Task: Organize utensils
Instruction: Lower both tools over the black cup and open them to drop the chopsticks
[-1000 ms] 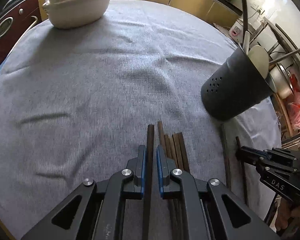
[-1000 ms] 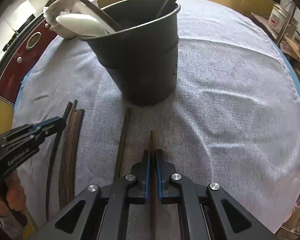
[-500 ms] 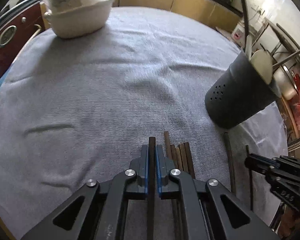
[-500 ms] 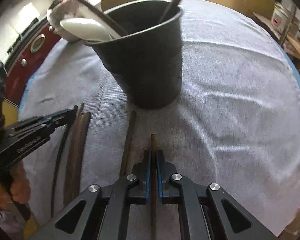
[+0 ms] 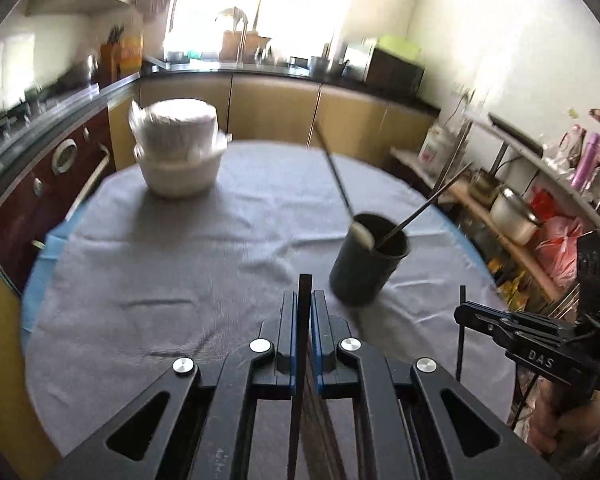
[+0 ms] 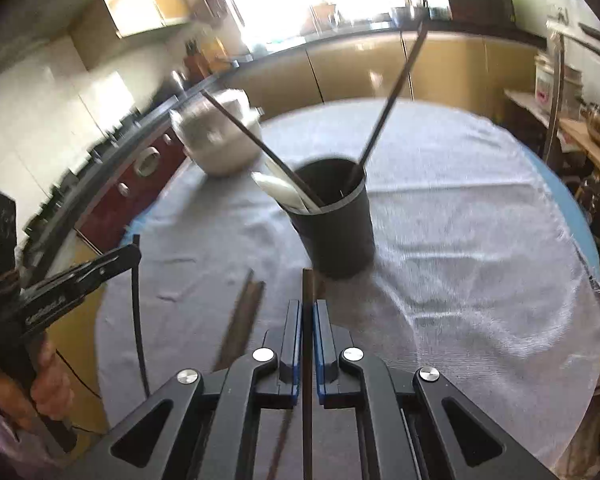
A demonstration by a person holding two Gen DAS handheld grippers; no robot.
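Observation:
My left gripper (image 5: pixel 302 304) is shut on a dark chopstick (image 5: pixel 305 286) and holds it lifted above the table. My right gripper (image 6: pixel 308 312) is shut on another dark chopstick (image 6: pixel 308 284), also lifted. A black utensil holder (image 5: pixel 364 268) stands on the grey tablecloth ahead of both, with a white spoon (image 6: pixel 278 190) and long utensils in it; it also shows in the right wrist view (image 6: pixel 336 220). Loose chopsticks (image 6: pixel 242 316) lie on the cloth to the left in the right wrist view. Each gripper shows in the other's view: the right one (image 5: pixel 466 312), the left one (image 6: pixel 134 250).
A white stacked bowl (image 5: pixel 178 160) covered in plastic stands at the table's far left. The round table (image 5: pixel 140 248) has a grey cloth. Kitchen cabinets lie behind, and a shelf with pots (image 5: pixel 512 212) to the right.
Both grippers have risen from the cloth and tilted up, each carrying its chopstick. The views now look across the table at the kitchen instead of down at the cloth.

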